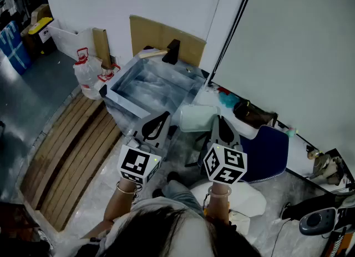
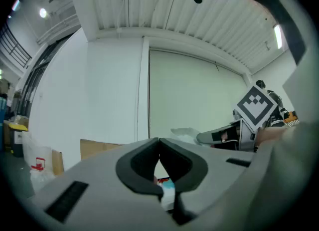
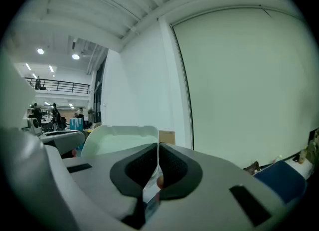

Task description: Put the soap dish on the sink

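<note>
In the head view my right gripper (image 1: 217, 120) is shut on one edge of a pale green soap dish (image 1: 195, 118), held in the air just off the near right corner of the grey marbled sink (image 1: 118, 98). The right gripper view shows the soap dish (image 3: 118, 140) standing up from the closed jaws of that gripper (image 3: 158, 161). My left gripper (image 1: 164, 117) is shut with nothing in it, beside the dish and over the sink's near edge. In the left gripper view, the dish (image 2: 186, 133) shows to the right beyond the left gripper (image 2: 159, 159).
A black tap (image 1: 171, 51) stands at the sink's far rim, with cardboard (image 1: 161, 35) behind it. A wooden slatted pallet (image 1: 71, 156) lies on the left, and a plastic jug (image 1: 89, 75) stands beside the sink. A blue cushion (image 1: 267, 146) and a dark bag (image 1: 253, 114) are on the right.
</note>
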Tool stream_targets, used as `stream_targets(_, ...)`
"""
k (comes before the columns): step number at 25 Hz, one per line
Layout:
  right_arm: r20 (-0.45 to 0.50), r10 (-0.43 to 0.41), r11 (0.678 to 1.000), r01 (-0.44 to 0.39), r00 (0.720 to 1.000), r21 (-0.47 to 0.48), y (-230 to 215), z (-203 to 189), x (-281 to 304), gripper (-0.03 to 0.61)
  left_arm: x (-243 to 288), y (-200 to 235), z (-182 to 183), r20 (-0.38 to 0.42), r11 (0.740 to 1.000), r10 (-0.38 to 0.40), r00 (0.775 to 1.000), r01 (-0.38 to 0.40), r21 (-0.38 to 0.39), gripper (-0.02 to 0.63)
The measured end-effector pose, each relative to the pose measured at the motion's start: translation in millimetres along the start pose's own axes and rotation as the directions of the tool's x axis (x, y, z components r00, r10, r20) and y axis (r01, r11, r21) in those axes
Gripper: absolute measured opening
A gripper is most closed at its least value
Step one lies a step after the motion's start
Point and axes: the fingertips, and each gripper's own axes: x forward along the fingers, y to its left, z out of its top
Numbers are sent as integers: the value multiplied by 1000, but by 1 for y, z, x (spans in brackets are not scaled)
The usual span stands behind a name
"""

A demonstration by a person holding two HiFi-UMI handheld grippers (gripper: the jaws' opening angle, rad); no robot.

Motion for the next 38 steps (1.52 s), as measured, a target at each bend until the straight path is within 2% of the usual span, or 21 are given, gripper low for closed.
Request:
stream_targets(3, 23, -4, 1000, 4, 1000, 14, -1, 1, 3, 28, 6, 2, -4, -7, 1000, -10, 1000, 10, -2, 9)
stream_targets(13, 16, -17, 999, 16, 1000, 41, -22, -2, 27, 28, 42, 4, -13, -11, 999, -33, 999, 33, -15, 9)
stream_targets(38, -61, 33, 995, -27, 998, 95, -75, -17, 160, 29, 164, 43, -51, -98, 1000, -24, 995, 23, -10, 9)
